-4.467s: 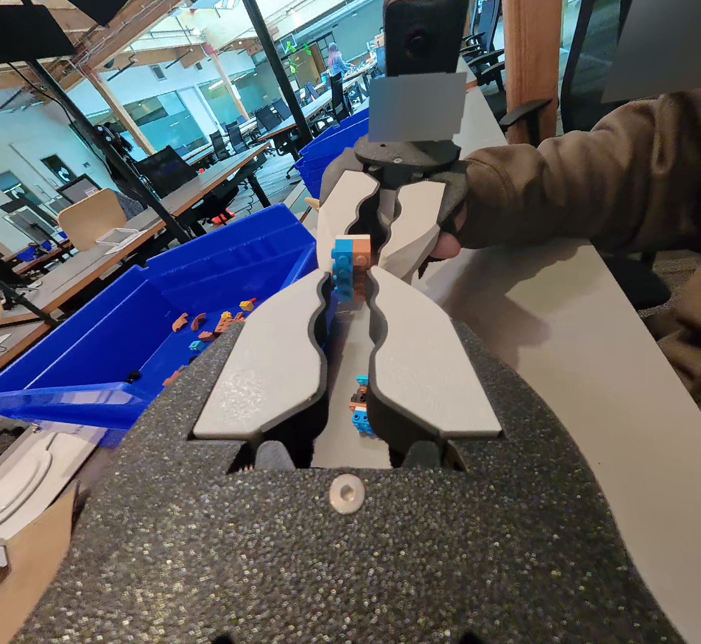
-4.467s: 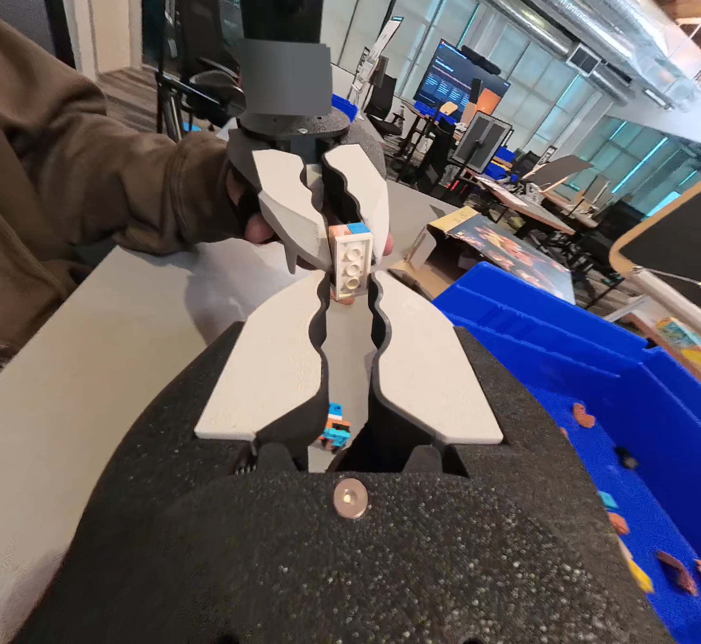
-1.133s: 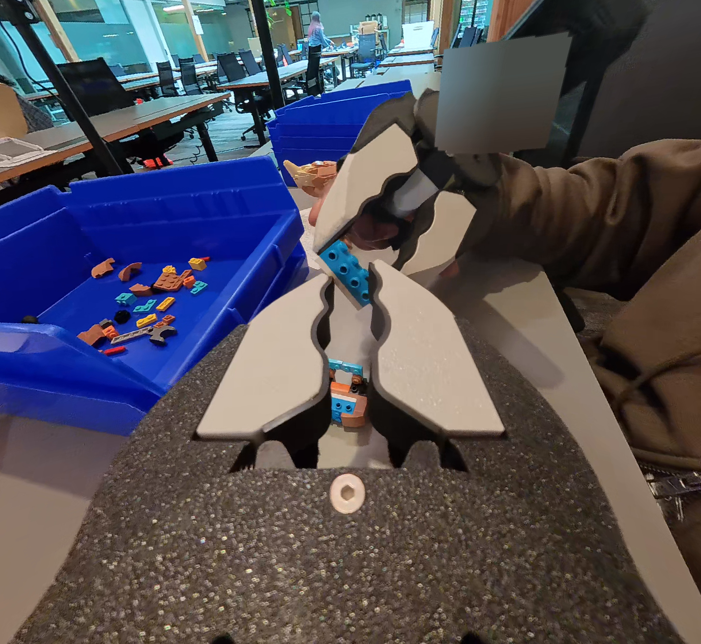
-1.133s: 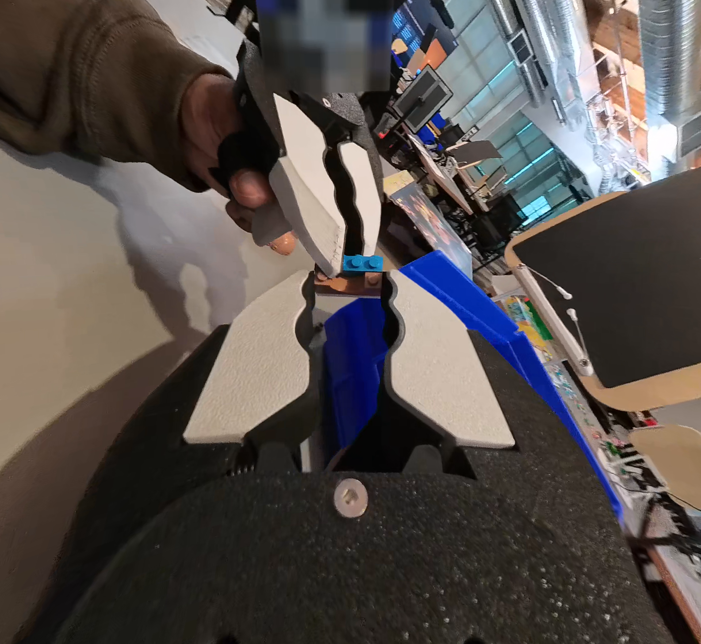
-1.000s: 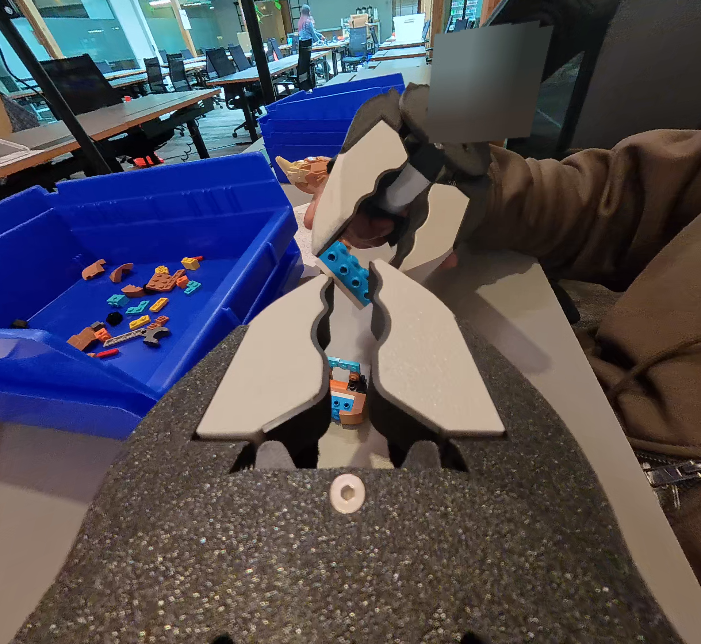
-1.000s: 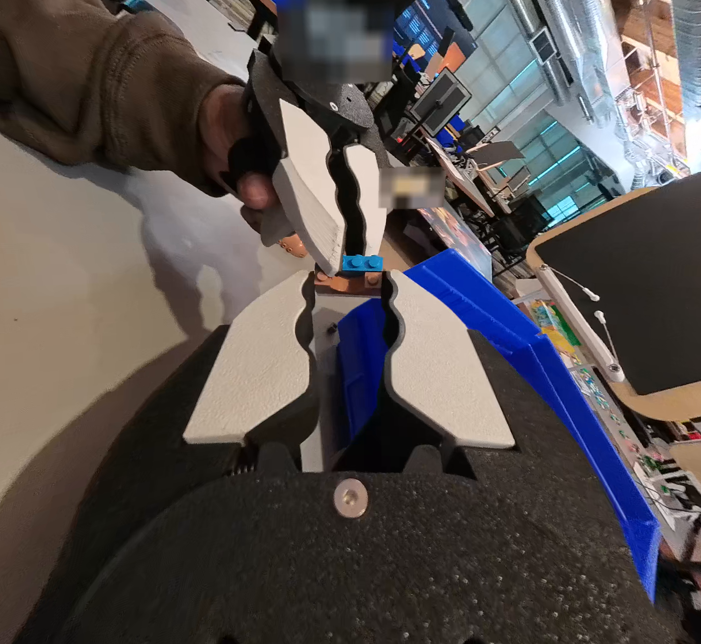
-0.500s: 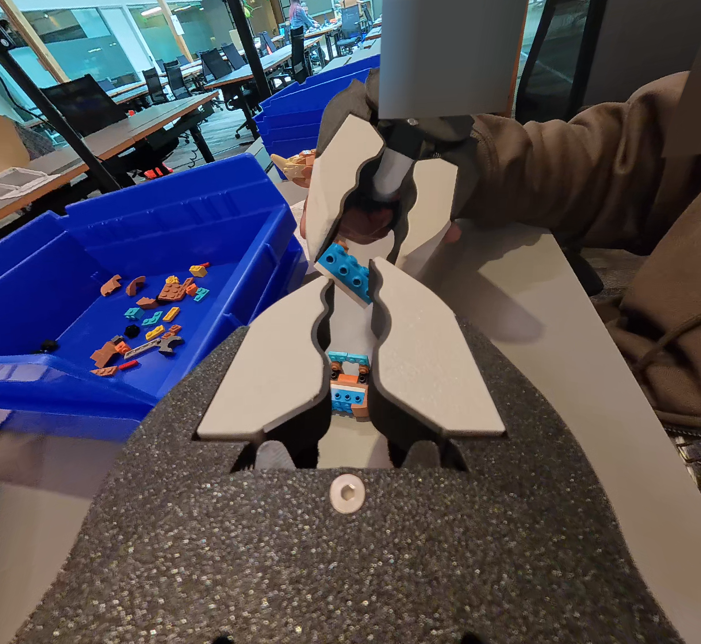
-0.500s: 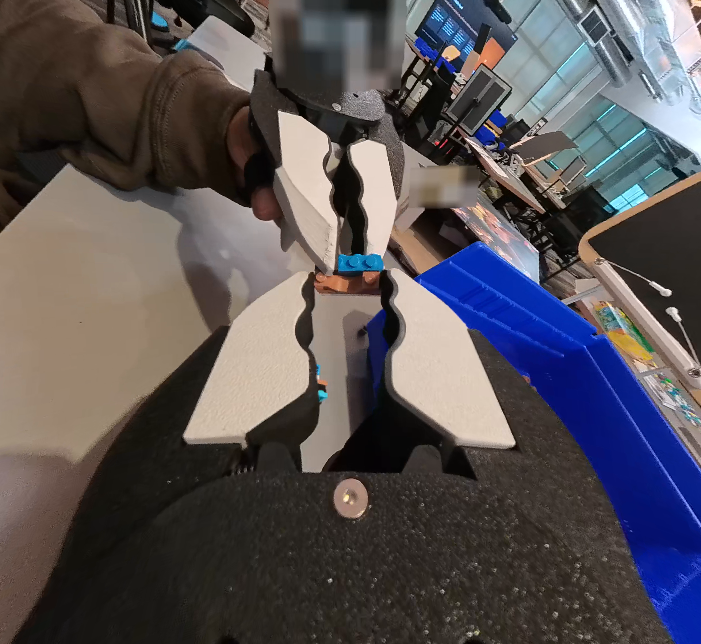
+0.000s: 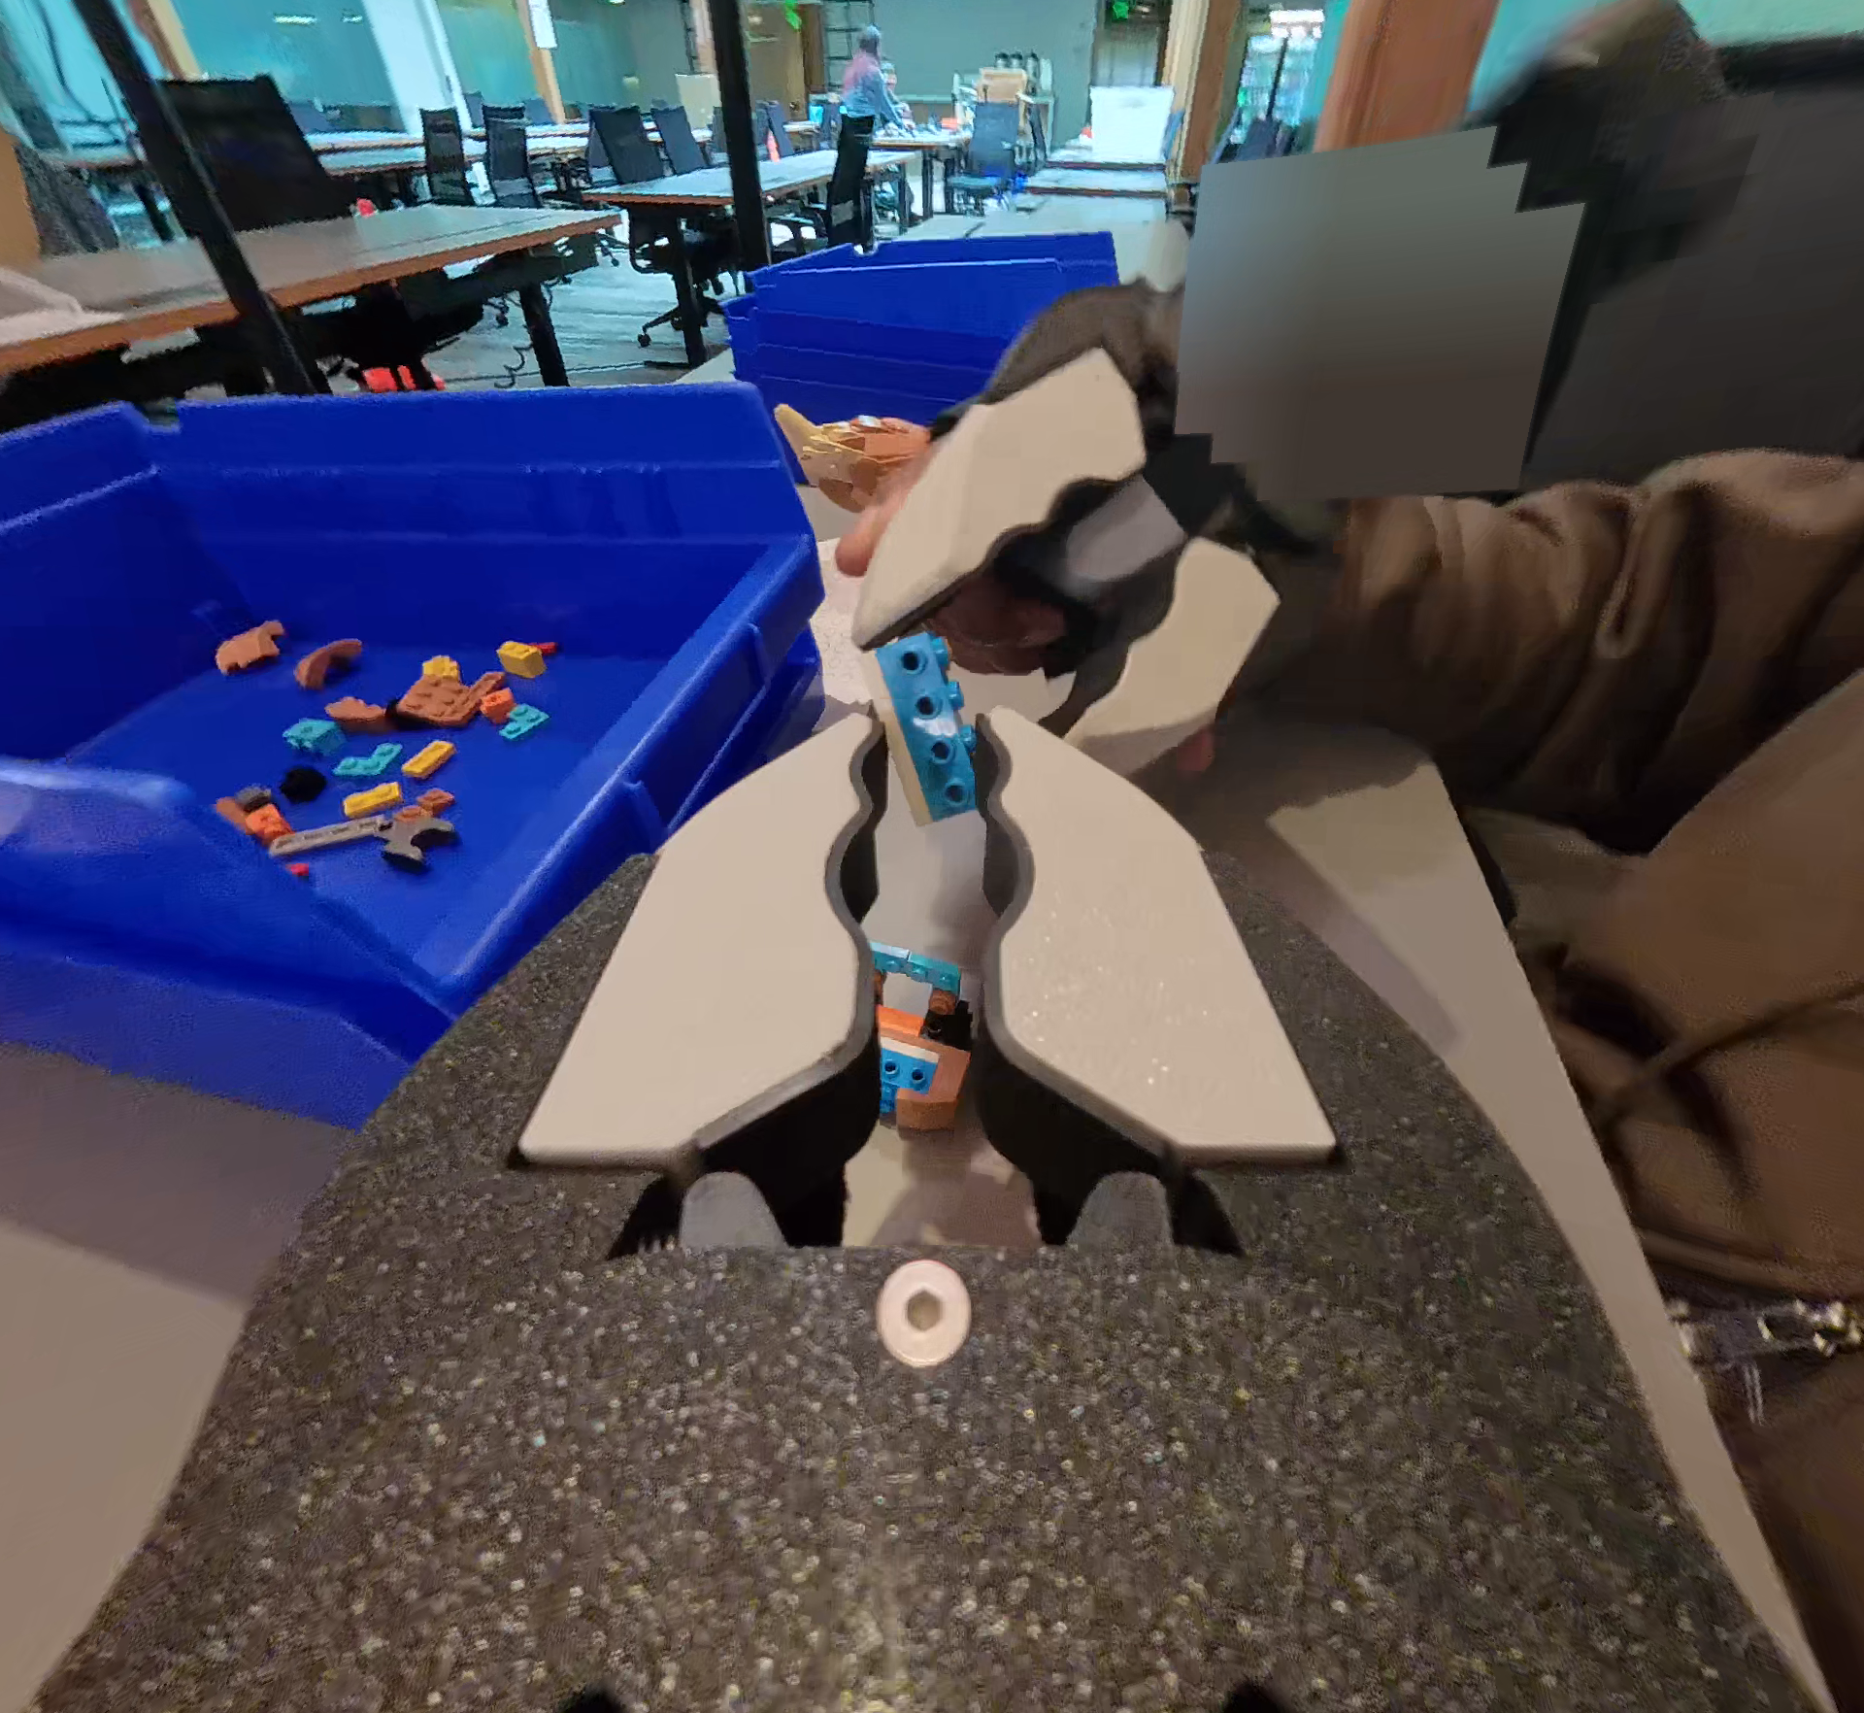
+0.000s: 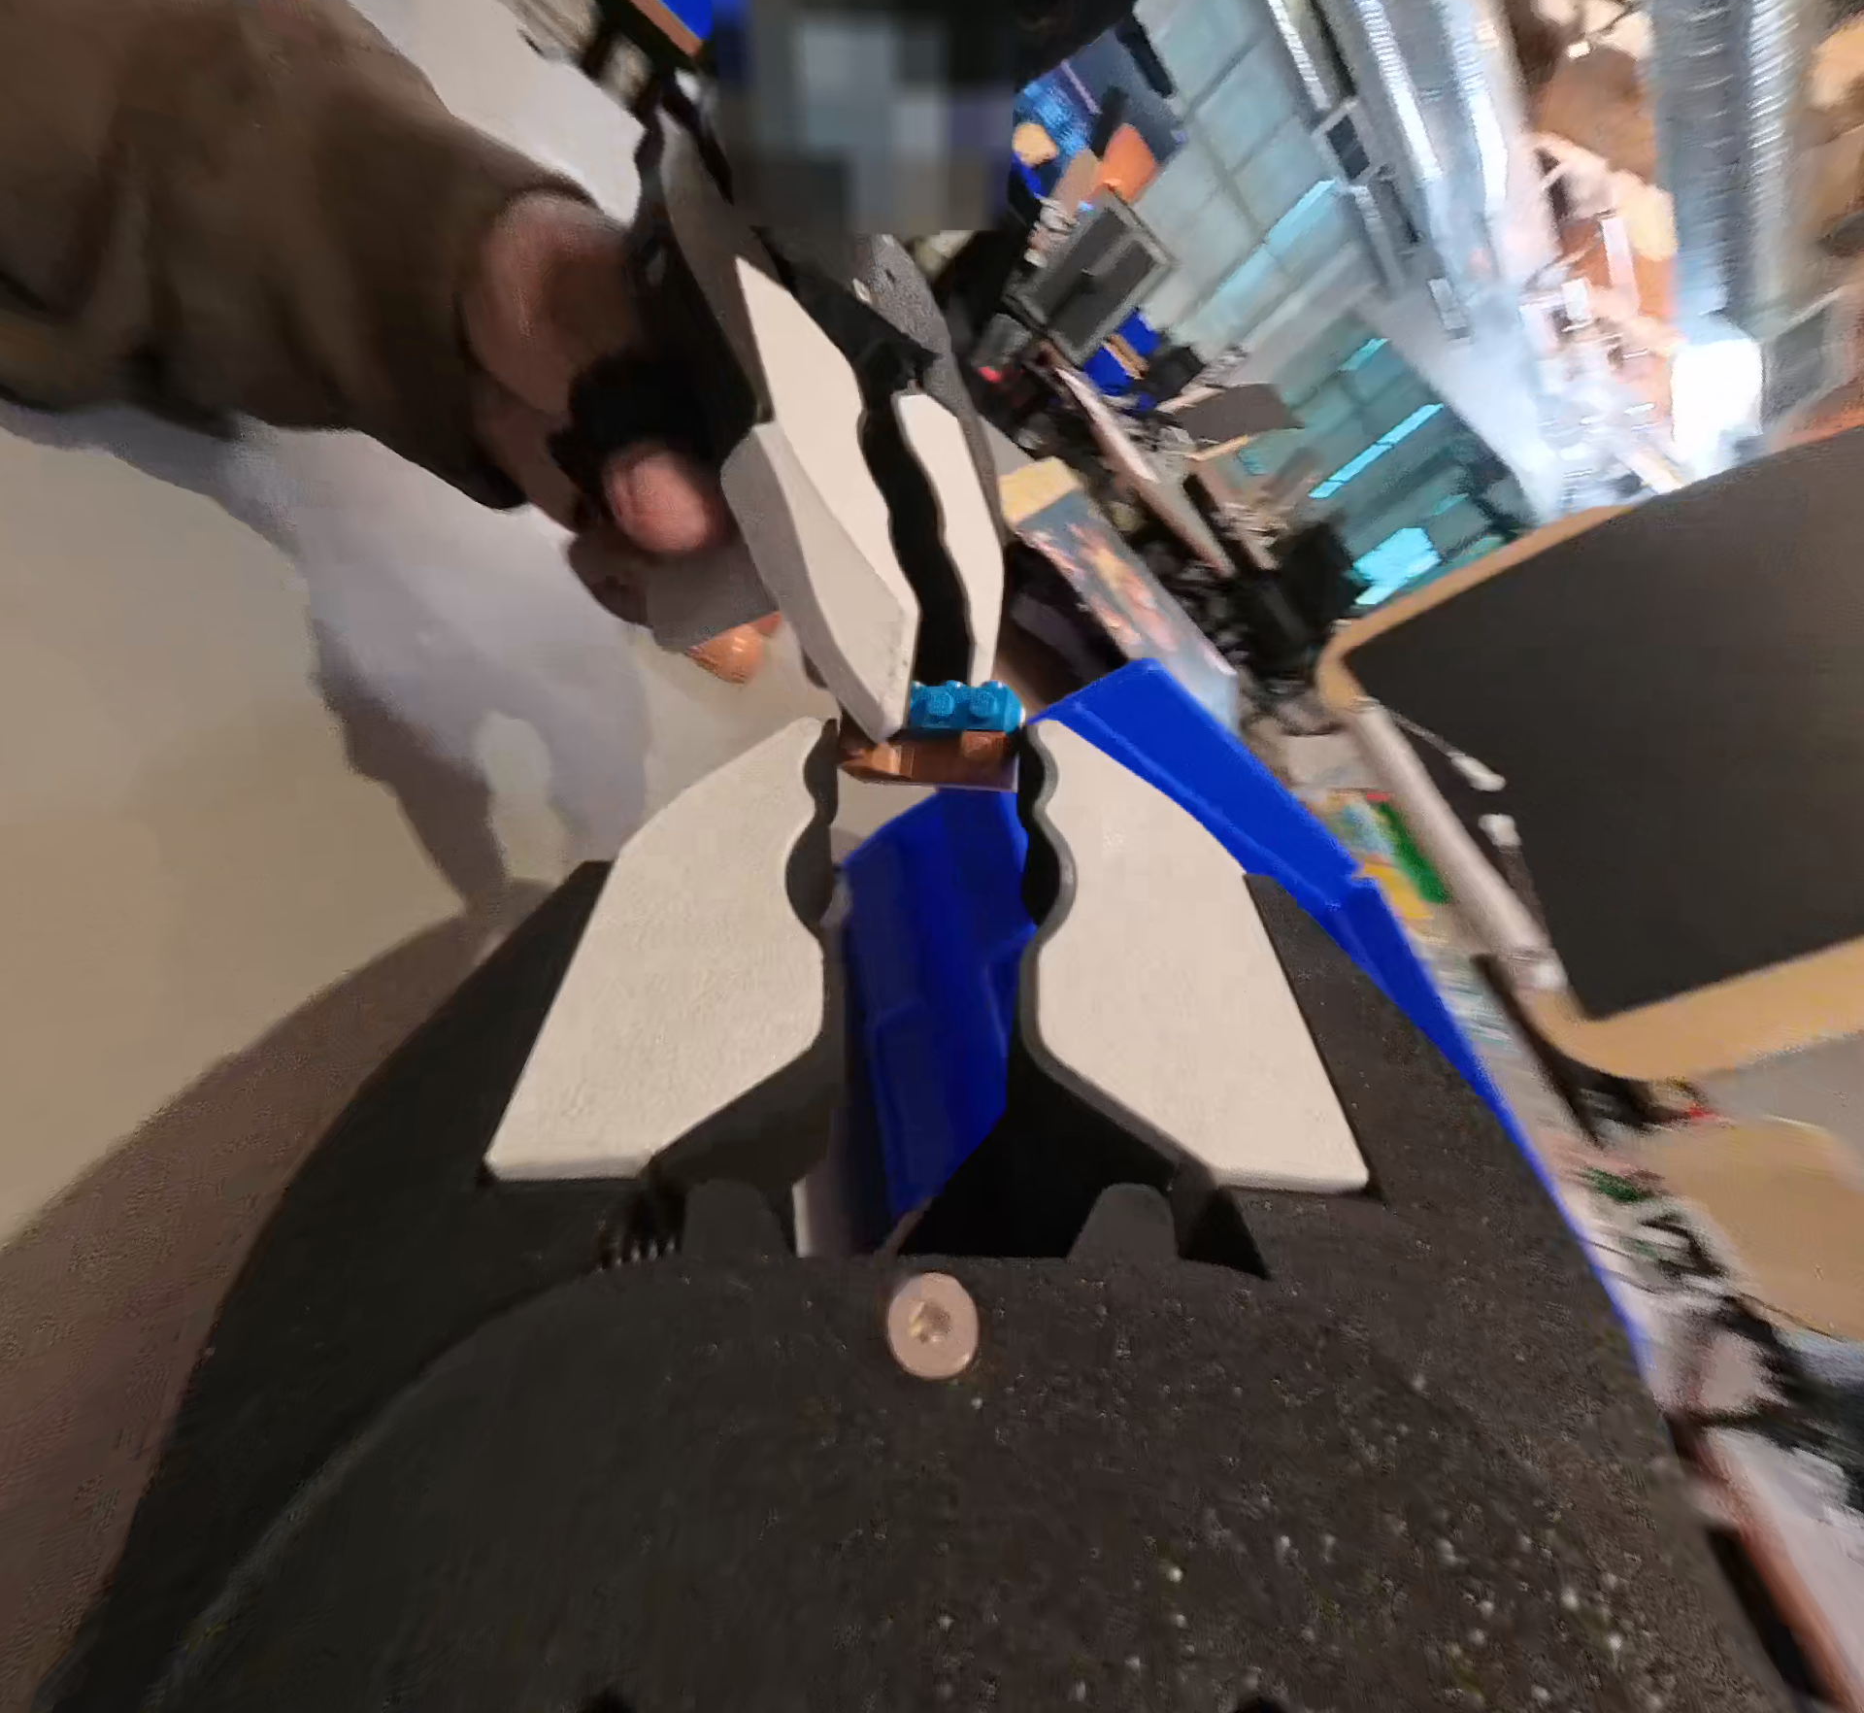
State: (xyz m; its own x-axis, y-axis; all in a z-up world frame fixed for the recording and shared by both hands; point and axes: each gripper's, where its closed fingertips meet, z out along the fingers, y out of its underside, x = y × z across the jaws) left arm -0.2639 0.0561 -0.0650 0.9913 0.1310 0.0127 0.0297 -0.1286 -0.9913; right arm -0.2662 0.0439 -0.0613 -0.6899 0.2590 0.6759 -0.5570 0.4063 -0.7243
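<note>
Left wrist view: left gripper has its jaws pinching a blue studded brick at the tips, brick tilted, studs facing the camera, a pale plate on its underside edge. Right gripper faces in from the far side, held by a hand in a brown sleeve; one of its fingertips sits at the top end of the blue brick, jaws spread apart in this view. Under the left jaws, on the grey tabletop, lies a small brick assembly in blue, orange and brown, not touched by either gripper. Blue bin sits to the left, just beside the left gripper, with loose small pieces scattered on its floor: brown, orange, yellow, teal, black. More blue bins stacked farther back, a tan brick model near them.

Right wrist view, blurred: right gripper jaws pinch a brown piece across the tips, a small blue plate on top of it. Left gripper comes down from above, its tips meeting that same stack; how tightly its jaws stand here is hard to tell. Blue bin edge runs below and right.
</note>
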